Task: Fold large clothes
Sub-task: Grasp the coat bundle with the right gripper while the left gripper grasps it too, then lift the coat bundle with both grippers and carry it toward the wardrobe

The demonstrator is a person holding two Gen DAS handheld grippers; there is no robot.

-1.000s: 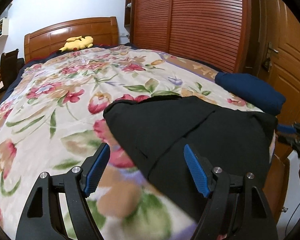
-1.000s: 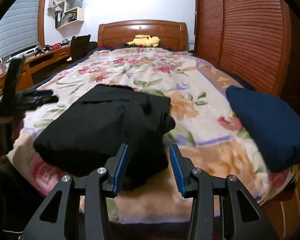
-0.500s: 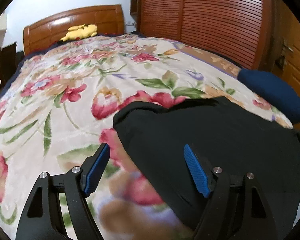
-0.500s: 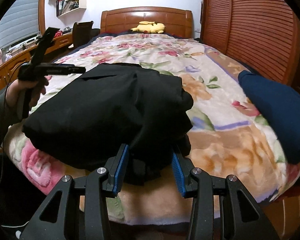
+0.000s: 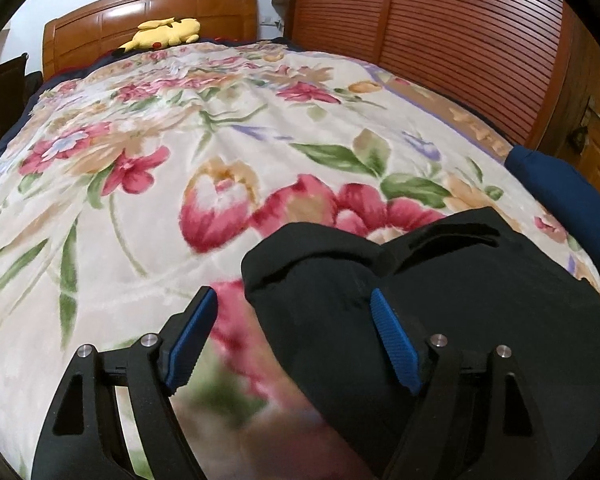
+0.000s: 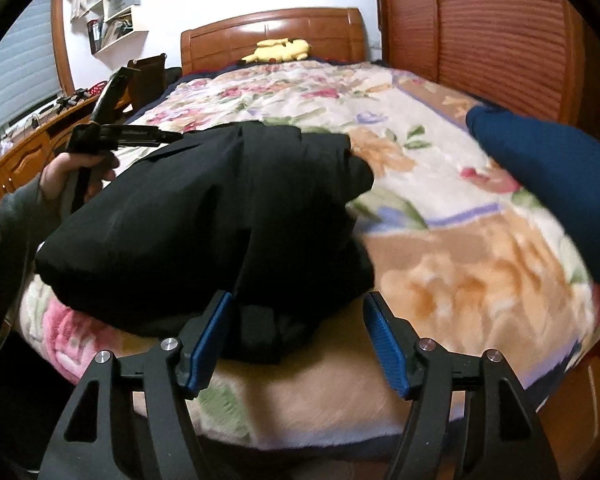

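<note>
Right wrist view takes in most of the bed (image 6: 440, 264), its floral blanket (image 6: 324, 92) spread flat from the near edge to the headboard (image 6: 272, 28). On the near part lies the black garment (image 6: 204, 220), already folded into a thick, rounded bundle, with one loose flap hanging over the bed's front edge. Well to the right sits a blue bundle (image 6: 552, 184), also folded, apart from the black one.

As a judgement, the task is far along: the black garment looks compact, and what seems left is tucking or squaring that hanging flap and perhaps setting the bundle beside the blue one.

The right gripper (image 6: 298, 334) has just been opening; its jaws stand spread with the flap between them, the pads not pressing on it, so it reads as released. The left gripper (image 6: 140, 136) shows at the far left, in the person's left hand (image 6: 66, 178), at the garment's far corner.

From the left wrist view, the left gripper (image 5: 292, 336) is spread wide over the garment's (image 5: 440, 312) corner; cloth lies between the fingers and against the right-hand pad, yet nothing is clamped.

A yellow plush (image 6: 278, 50) rests by the headboard.

For containers, only the wall shelves (image 6: 112, 12) qualify; they hold small items too blurred to name. No basket or box is in view.
</note>
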